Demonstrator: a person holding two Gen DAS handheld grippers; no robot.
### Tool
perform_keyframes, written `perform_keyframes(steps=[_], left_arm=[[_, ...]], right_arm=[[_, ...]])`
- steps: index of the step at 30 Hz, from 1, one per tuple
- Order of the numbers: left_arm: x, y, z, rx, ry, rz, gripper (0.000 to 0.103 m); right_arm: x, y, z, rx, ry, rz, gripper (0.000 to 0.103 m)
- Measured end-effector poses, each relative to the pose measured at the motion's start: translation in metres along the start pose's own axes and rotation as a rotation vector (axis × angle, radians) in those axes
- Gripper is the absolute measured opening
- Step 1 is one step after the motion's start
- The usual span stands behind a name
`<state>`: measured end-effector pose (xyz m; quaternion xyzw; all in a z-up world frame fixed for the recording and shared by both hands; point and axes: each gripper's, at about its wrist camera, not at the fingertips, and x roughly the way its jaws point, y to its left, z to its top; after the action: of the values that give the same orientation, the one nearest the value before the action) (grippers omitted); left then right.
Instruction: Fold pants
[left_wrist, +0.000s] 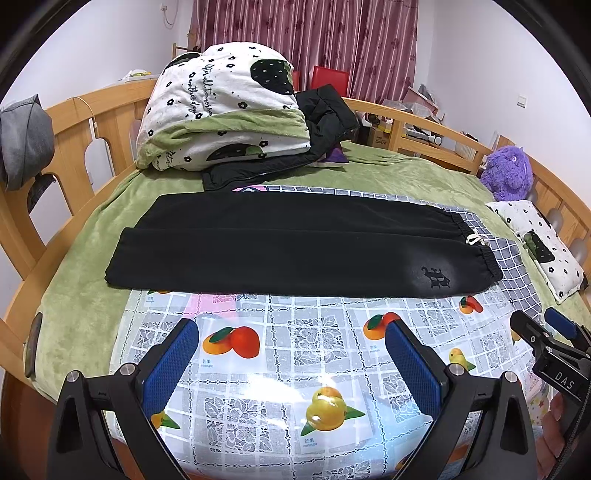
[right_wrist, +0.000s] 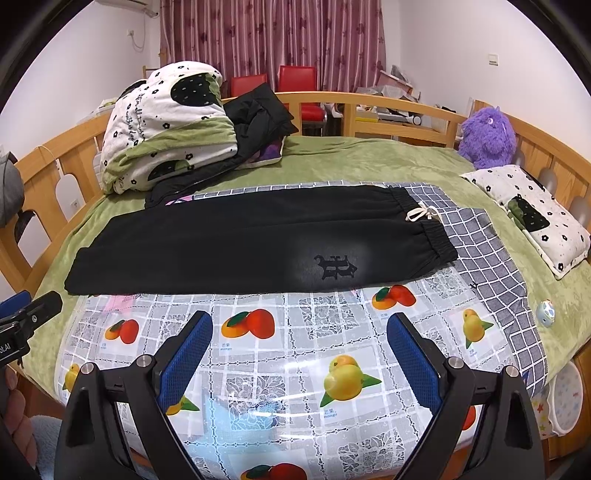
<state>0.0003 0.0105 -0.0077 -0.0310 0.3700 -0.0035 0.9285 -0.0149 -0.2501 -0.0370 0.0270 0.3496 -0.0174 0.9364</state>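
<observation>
Black pants (left_wrist: 295, 247) lie flat across the bed, one leg laid over the other, waistband with white drawstring (left_wrist: 476, 238) to the right and leg ends to the left. They also show in the right wrist view (right_wrist: 240, 240), with a dark emblem (right_wrist: 336, 266) near the waist. My left gripper (left_wrist: 291, 350) is open and empty over the fruit-print plastic sheet (left_wrist: 277, 369), short of the pants' near edge. My right gripper (right_wrist: 299, 343) is open and empty too, nearer the waist end; it shows at the right edge of the left wrist view (left_wrist: 543, 328).
A folded flowered quilt (left_wrist: 221, 110) and a black jacket (left_wrist: 321, 122) are piled at the far left of the bed. A purple plush toy (right_wrist: 487, 136) and a flowered pillow (right_wrist: 532, 218) lie at the right. A wooden rail (left_wrist: 74, 147) rings the bed. A small round object (right_wrist: 545, 313) lies by the checked cloth.
</observation>
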Motion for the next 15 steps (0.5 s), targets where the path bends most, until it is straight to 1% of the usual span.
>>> perform_keyframes(steps=[15], left_arm=[[0.0006,0.0003,-0.0009,0.0,0.002,-0.001,0.102]], right_arm=[[0.0008,0.0038,-0.0026,-0.017,0.002,-0.004,0.094]])
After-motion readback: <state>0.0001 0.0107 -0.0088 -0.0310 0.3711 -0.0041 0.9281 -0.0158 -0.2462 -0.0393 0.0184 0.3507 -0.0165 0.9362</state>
